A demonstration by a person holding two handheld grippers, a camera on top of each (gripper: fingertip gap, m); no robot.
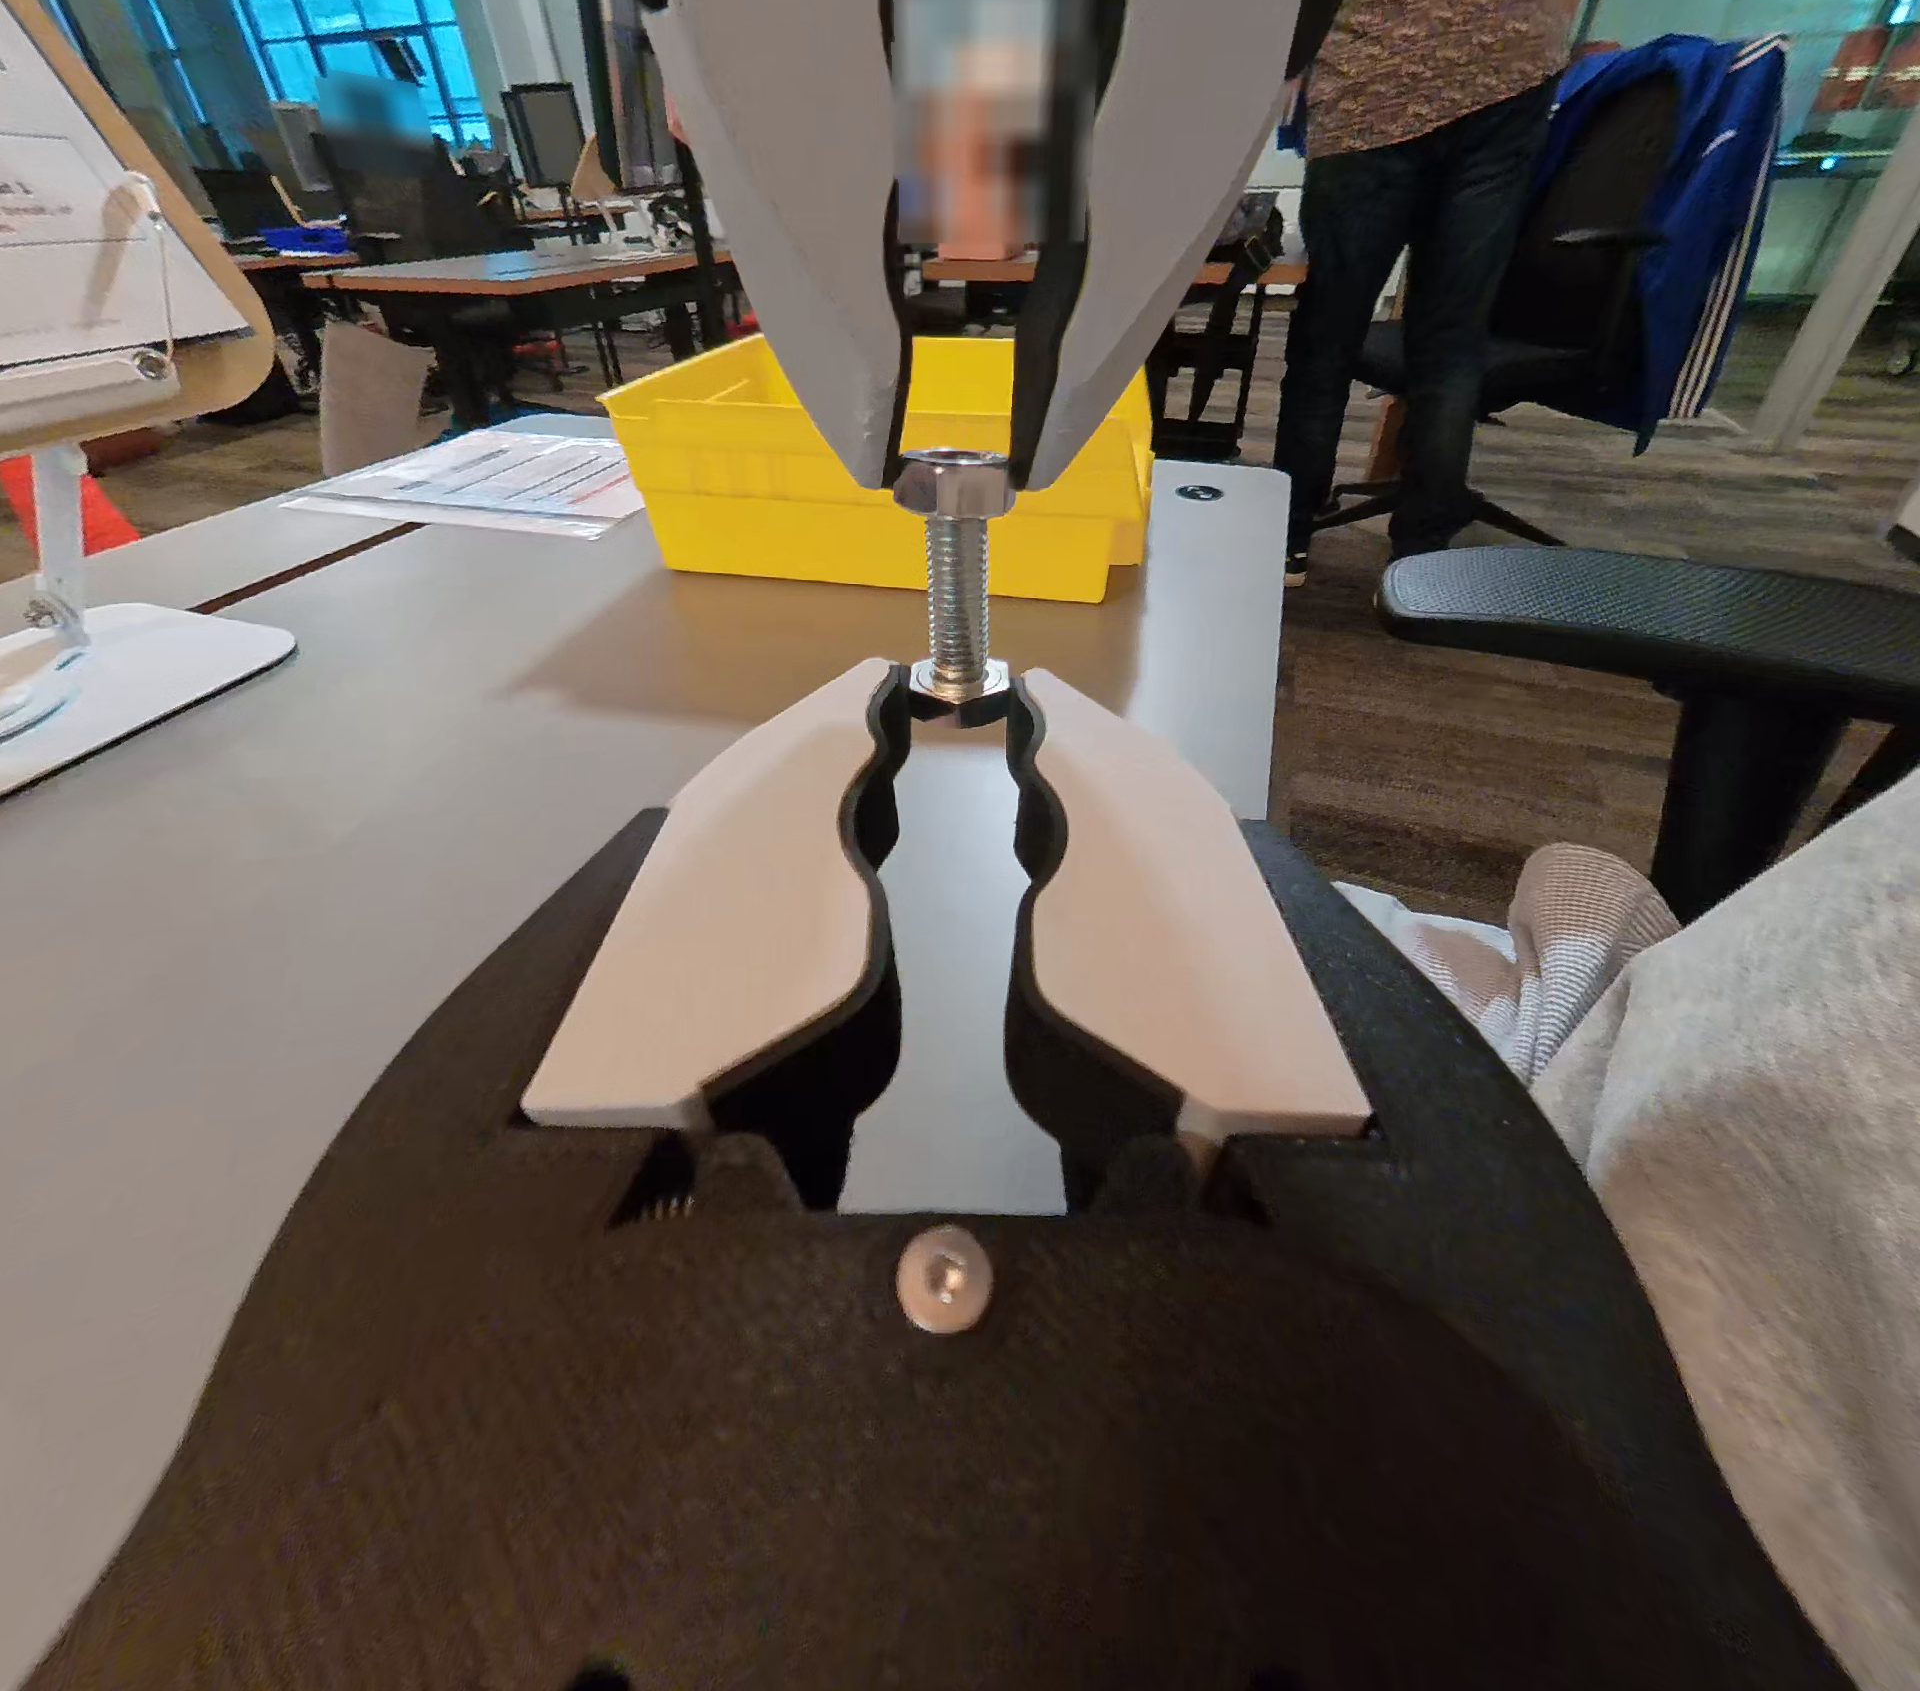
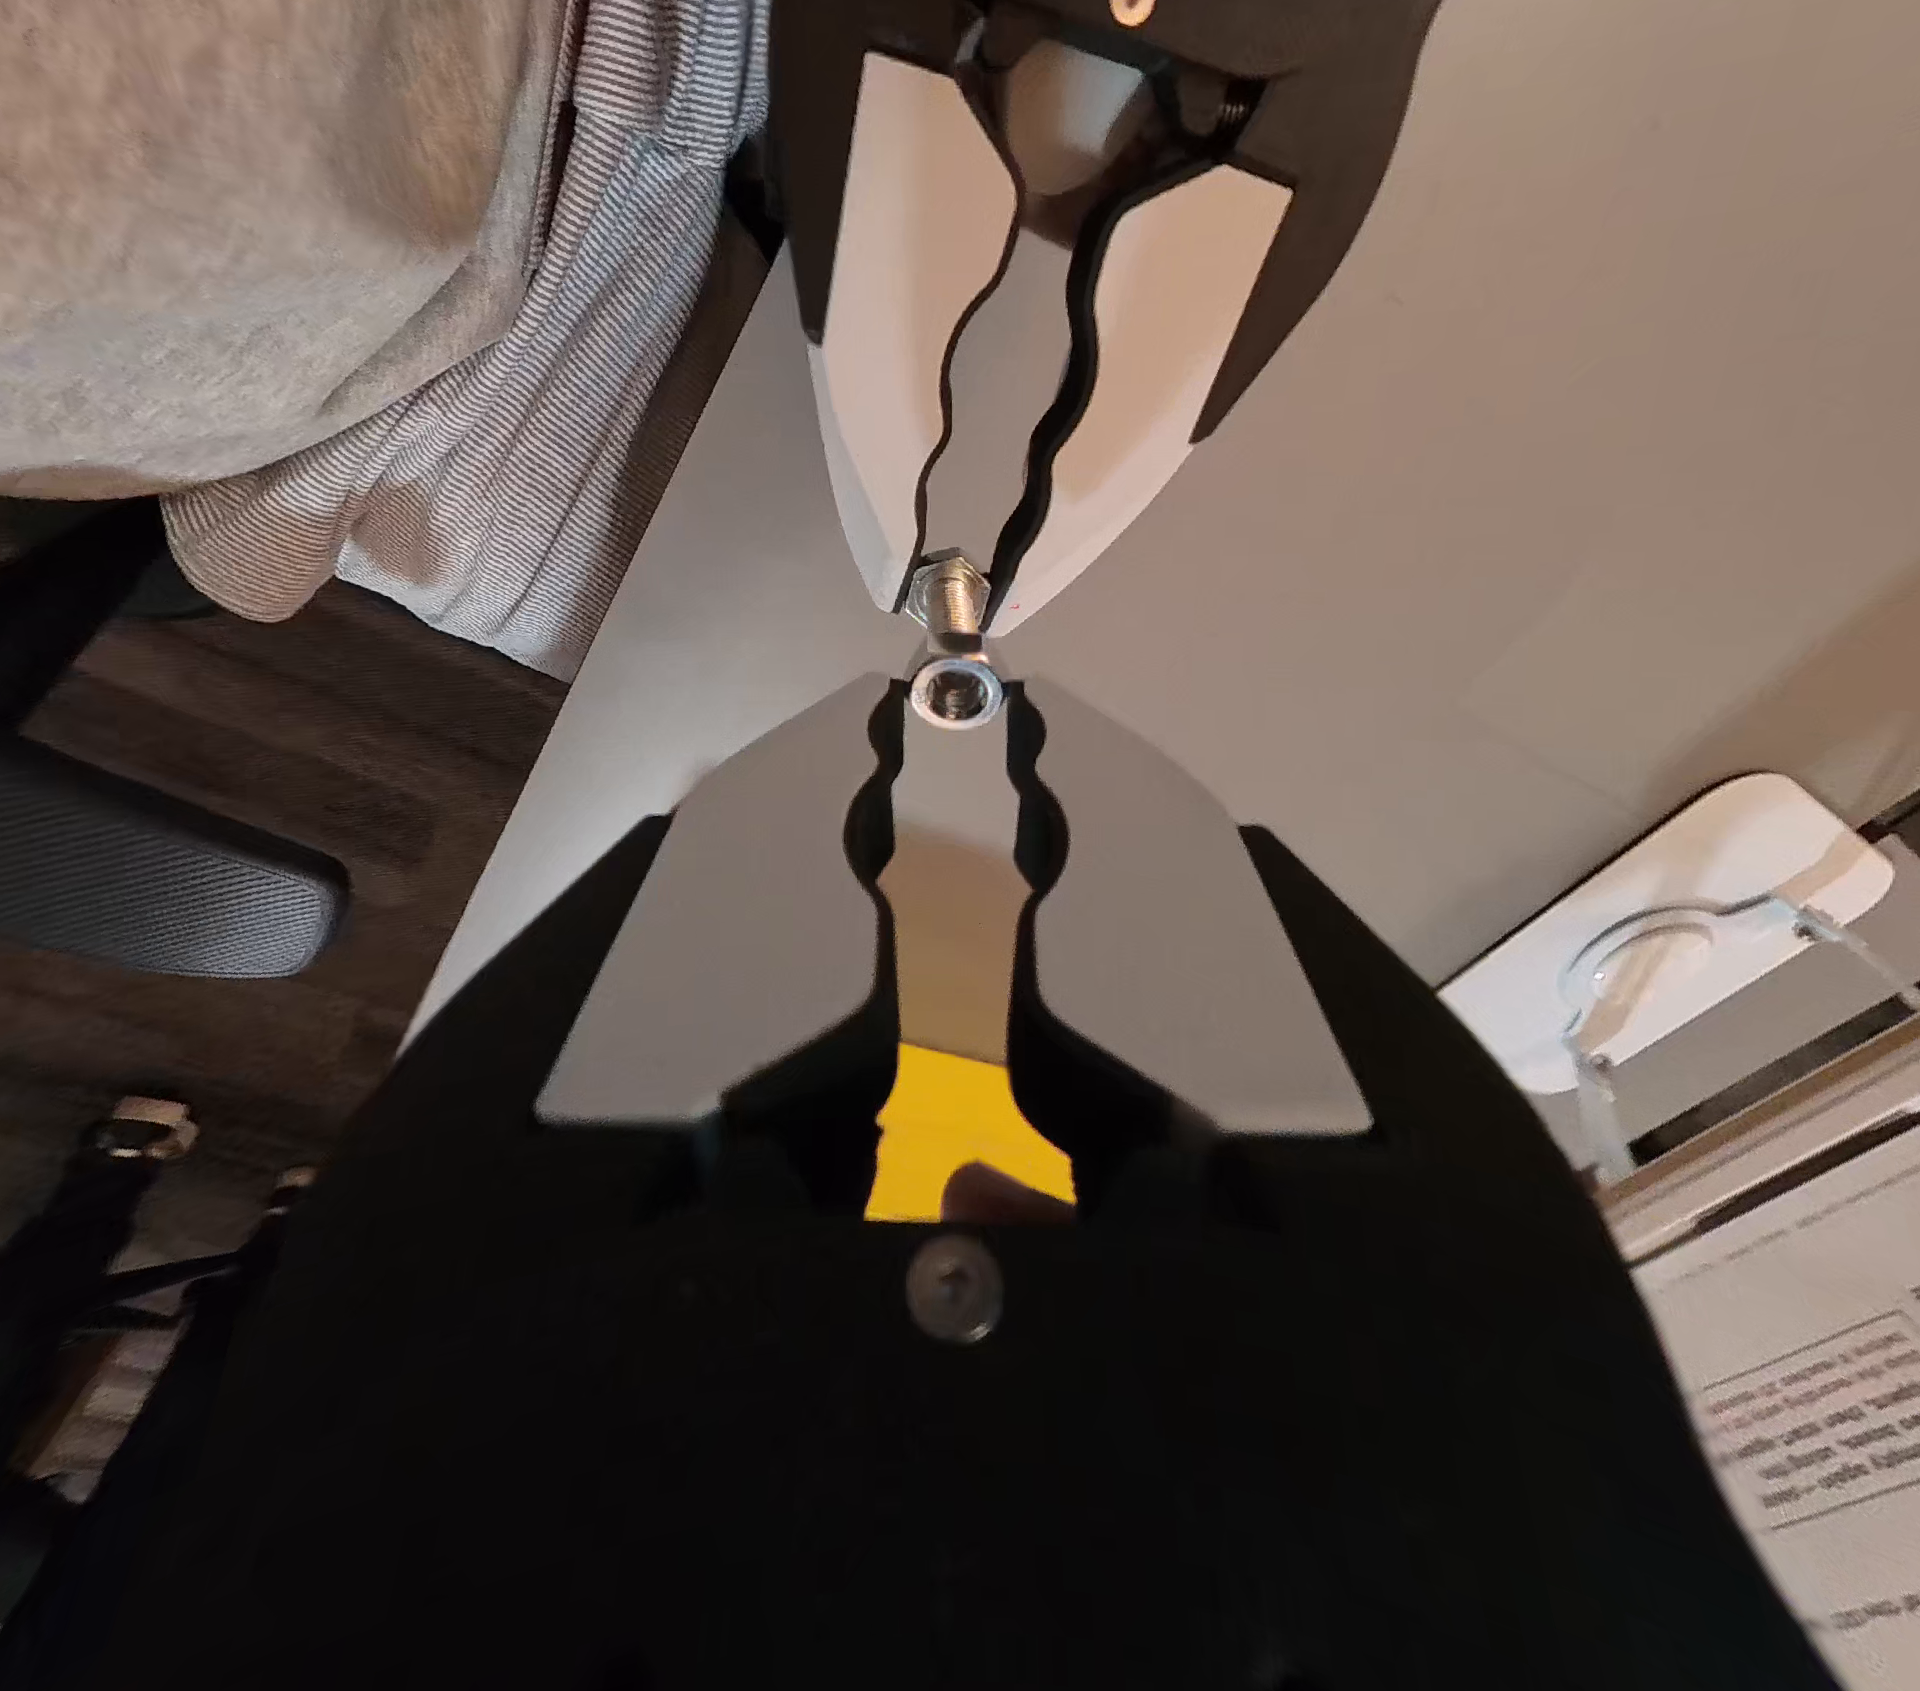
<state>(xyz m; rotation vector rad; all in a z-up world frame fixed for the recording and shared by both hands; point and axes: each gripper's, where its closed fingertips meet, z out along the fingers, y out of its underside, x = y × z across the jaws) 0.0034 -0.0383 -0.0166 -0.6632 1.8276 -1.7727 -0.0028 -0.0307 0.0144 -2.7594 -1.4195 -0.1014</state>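
Left hand-held gripper (image 1: 954, 699) pinches the nut (image 1: 954, 703), right hand-held gripper (image 1: 952, 478) pinches the bolt (image 1: 954, 592) head above it; any tilt could cross-thread.

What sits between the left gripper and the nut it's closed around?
Nothing visible. The left gripper is shut directly on the hex nut at the bolt's lower end, while the right gripper clamps the bolt by its head from above.

Opposed close wrist views, shared bolt (image 1: 954, 587)
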